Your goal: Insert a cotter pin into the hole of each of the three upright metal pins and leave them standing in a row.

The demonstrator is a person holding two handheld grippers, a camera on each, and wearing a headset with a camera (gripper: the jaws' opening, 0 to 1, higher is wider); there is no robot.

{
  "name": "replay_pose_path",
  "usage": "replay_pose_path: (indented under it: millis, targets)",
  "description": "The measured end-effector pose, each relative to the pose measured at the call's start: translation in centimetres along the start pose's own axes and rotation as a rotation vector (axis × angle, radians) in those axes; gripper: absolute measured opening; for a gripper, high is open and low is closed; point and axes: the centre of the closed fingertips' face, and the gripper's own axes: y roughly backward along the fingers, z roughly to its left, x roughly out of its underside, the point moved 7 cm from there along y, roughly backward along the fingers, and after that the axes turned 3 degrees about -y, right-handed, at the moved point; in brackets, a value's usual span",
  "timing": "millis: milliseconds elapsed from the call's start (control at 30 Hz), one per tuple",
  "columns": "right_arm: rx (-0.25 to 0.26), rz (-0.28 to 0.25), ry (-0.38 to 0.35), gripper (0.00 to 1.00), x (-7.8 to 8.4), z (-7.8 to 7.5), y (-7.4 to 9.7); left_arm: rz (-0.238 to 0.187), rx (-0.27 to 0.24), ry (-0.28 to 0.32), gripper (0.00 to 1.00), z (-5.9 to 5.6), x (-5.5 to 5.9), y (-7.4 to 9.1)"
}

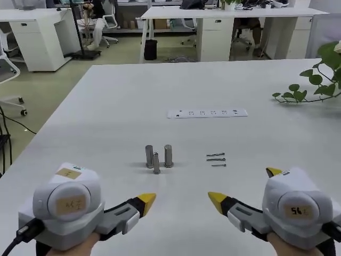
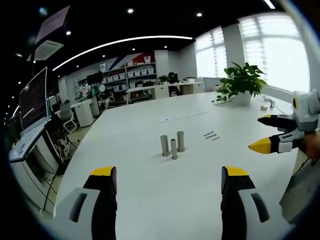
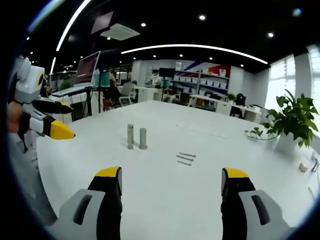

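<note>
Head view looked down on a pale grey table (image 1: pixel 106 117) with both tongs held low at its near edge. The left gripper (image 2: pixel 169 175) sat at about 7 o'clock, its yellow-tipped jaws spread wide with nothing between them, as its own gripper view made plain. The right gripper (image 3: pixel 171 175) sat at about 5 o'clock, its jaws just as far apart and also holding nothing. Each gripper pointed inward toward the other, with a clear gap of bare table between their tips.

Farther out, near 12 o'clock, stood the three metal pins (image 1: pixel 157 157), all upright. They were bunched in a tight triangle, the shortest-looking one nearest and the other two behind it at 11 and 1 o'clock. No cotter pin was through any of them. At 3 o'clock from that cluster, well apart from it, lay the three cotter pins (image 1: pixel 216 159), flat on the table, side by side and roughly parallel.

Beyond them, still around 12 o'clock, a white power strip (image 1: pixel 208 113) lay flat across the table. A leafy plant (image 1: pixel 314 80) reached in at 2 o'clock, at the table's far right. Past the table were white desks (image 1: pixel 213 26) and office chairs (image 1: pixel 10 64).
</note>
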Motion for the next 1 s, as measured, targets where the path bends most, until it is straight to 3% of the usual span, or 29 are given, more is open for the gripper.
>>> replay_pose_path:
  millis: [433, 1000]
  targets:
    - [0.004, -0.003, -0.01, 0.87, -0.02, 0.01, -0.09, -0.009, -0.009, -0.024, 0.91, -0.04, -0.19, 0.09]
    - [0.006, 0.002, -0.011, 0.9, 0.06, 0.02, -0.1, -0.028, -0.014, 0.0, 0.99, 0.09, -0.43, 0.09]
